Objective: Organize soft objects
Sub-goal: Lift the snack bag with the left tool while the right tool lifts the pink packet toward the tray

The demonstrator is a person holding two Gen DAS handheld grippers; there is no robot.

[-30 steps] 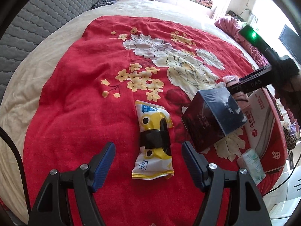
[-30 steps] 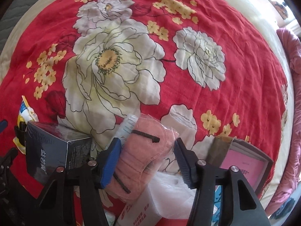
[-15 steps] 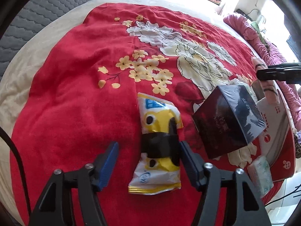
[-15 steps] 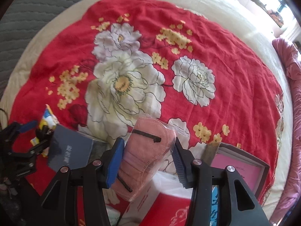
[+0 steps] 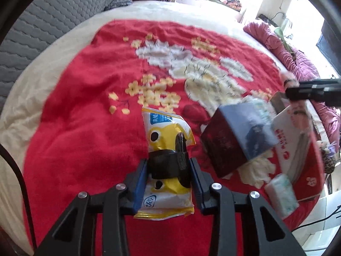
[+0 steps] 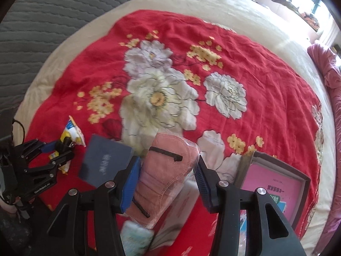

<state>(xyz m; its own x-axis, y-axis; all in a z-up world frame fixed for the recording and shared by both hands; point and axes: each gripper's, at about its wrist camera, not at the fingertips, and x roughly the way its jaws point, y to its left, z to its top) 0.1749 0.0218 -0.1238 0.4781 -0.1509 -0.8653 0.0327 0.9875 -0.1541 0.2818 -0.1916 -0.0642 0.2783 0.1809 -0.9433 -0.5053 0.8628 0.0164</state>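
My left gripper (image 5: 168,179) is shut on a yellow and white snack packet (image 5: 165,157) with a black band around its middle, on the red flowered blanket (image 5: 81,115). It also shows small in the right wrist view (image 6: 70,136), held by the left gripper (image 6: 57,153). My right gripper (image 6: 168,175) is shut on a pink face mask in a clear wrapper (image 6: 164,170) and holds it above the blanket. In the left wrist view the right gripper (image 5: 289,87) reaches in from the right edge.
A dark box (image 5: 236,136) stands right of the packet. A red and white tissue pack (image 5: 296,143) and a small tissue packet (image 5: 281,194) lie at the blanket's right edge. An open box with a pink card (image 6: 277,187) lies at the right. A grey headboard (image 5: 42,21) is behind.
My left gripper has closed on the snack packet. My right gripper has lifted the pink mask higher above the blanket and away from the dark box.
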